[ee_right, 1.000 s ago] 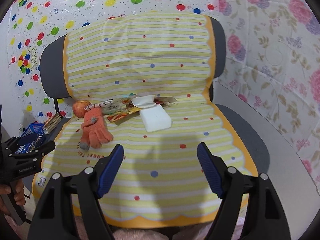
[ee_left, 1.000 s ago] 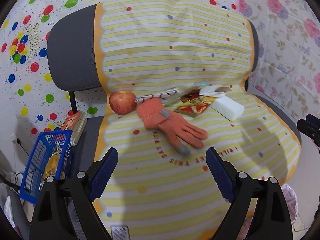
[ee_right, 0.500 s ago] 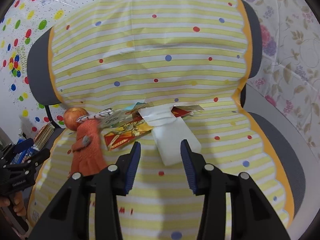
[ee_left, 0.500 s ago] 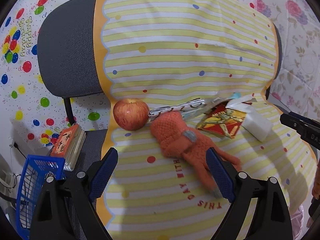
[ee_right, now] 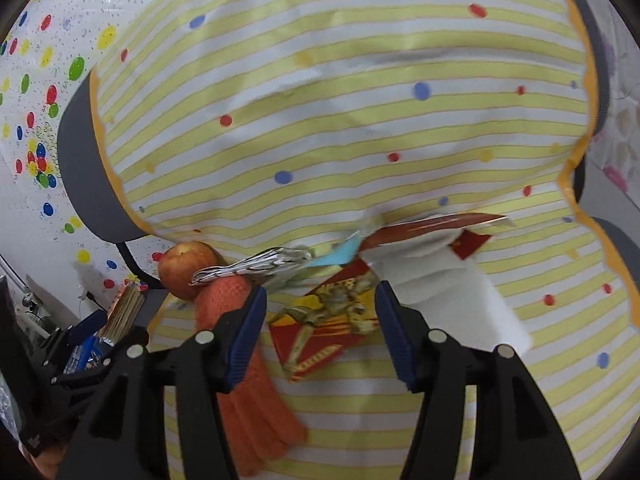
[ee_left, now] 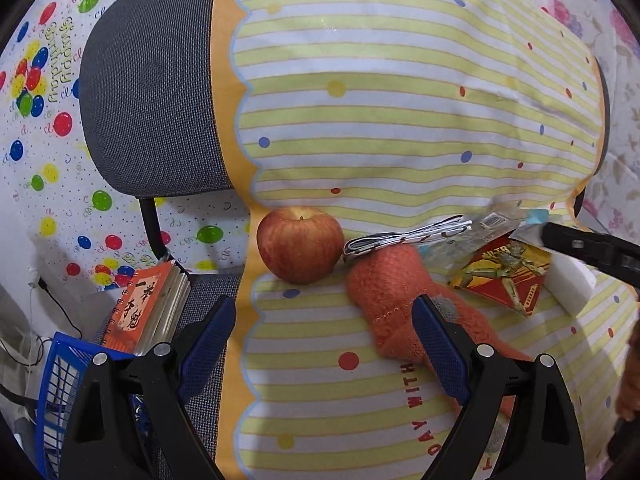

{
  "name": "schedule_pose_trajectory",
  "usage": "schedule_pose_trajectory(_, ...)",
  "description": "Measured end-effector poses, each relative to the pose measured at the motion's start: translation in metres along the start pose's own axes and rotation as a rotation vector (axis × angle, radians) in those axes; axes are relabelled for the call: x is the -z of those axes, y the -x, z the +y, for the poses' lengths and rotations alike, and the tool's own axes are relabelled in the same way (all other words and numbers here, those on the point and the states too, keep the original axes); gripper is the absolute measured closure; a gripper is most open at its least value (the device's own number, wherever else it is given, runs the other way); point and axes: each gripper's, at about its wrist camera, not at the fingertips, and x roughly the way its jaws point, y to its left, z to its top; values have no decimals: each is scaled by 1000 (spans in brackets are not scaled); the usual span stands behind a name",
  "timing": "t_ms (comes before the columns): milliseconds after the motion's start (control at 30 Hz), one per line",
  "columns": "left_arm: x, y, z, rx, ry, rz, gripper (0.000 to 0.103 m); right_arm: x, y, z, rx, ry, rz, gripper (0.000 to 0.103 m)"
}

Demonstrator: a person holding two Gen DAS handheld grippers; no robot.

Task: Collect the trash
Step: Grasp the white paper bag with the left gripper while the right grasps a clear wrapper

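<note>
Trash uncollected: red wrapper (ee_right: 320,330) and folded foil wrapper (ee_left: 404,238) lie on your chair. Right tongs (ee_right: 318,334) opening around red wrapper, gripping nothing; left tongs (ee_left: 324,350) released, empty.

Showing fuzzy knitted wool on the orange glove (ee_left: 394,300), glossy waxy skin on the apple (ee_left: 300,249), shiny printed foil on the red wrapper (ee_right: 326,326), smooth plastic sheeting over the chair's (ee_left: 152,100) matt woven mesh.
</note>
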Motion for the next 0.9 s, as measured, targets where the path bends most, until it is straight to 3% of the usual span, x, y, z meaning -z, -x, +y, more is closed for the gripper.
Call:
schedule_pose_trajectory(167,2,1,-1,2,7,11,14,-13,-43,-2,7,-156,53,48)
schedule_pose_trajectory(233,2,2,0,-1,8,13,14,-16,-56,-1,21,-197,71,62)
schedule_pose_trajectory(300,2,3,1,-6,1,13,14,-15,-61,0,22,-218,86,84)
schedule_pose_trajectory(400,2,6,-2,-14,-34,3,14,-10,-44,6,2,-193,58,97)
schedule_pose_trajectory(600,-3,4,-10,3,-90,-13,14,-8,18,8,-31,-101,-16,100)
schedule_pose_trajectory(900,-17,-20,-45,85,-235,-55,15,11,103,-3,99,87,-158,100)
